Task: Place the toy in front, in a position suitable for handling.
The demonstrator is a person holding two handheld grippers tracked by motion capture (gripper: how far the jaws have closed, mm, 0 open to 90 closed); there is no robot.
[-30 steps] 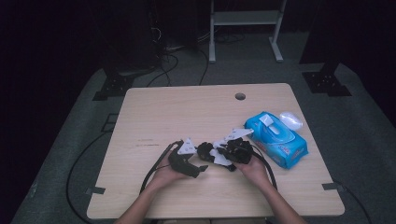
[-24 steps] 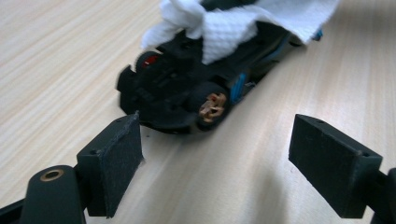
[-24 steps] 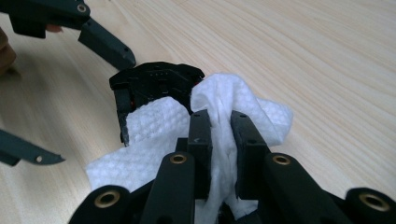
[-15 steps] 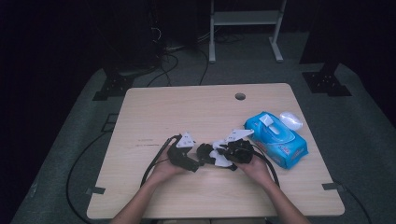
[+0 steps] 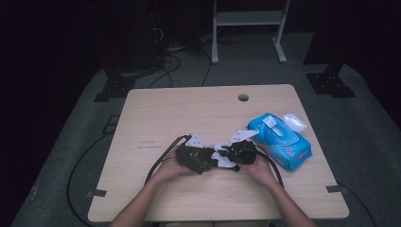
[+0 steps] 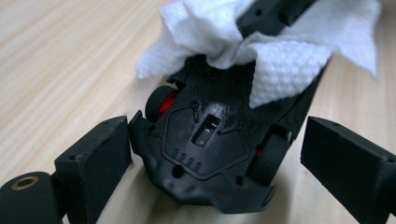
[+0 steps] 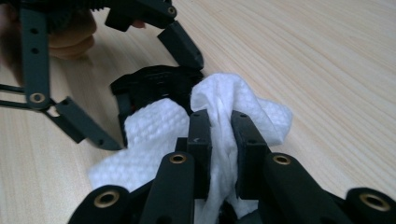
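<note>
Jaws of the left gripper (image 6: 219, 154) stand wide apart in the left gripper view and have just been opening; a black toy car (image 6: 210, 144) lies upside down between them on the desk (image 6: 60, 56), its underside and red-hubbed wheels up. One pad sits just beside the car's nose at the left, the other is clear of it at the right. A white wipe (image 6: 280, 70) drapes over the car's far end.

From the right gripper view, the right gripper (image 7: 219, 140) has its jaws clamped on the wipe (image 7: 154, 126), a fold of it pinched between the two pads. The wipe spreads over the near part of the toy car (image 7: 149, 84), which lies on the desk (image 7: 327, 60) just past it. Beyond, the left gripper's spread jaws flank the car, and a hand (image 7: 70, 37) shows behind them.

Seen from the high view, both grippers meet near the front middle of the desk (image 5: 189, 109), the left gripper (image 5: 208, 161) and the right gripper (image 5: 227, 158) with the wipe (image 5: 221, 156) between them. A blue packet of wipes (image 5: 281, 142) lies to the right, with a clear wrapper (image 5: 295, 122) by its far end.
</note>
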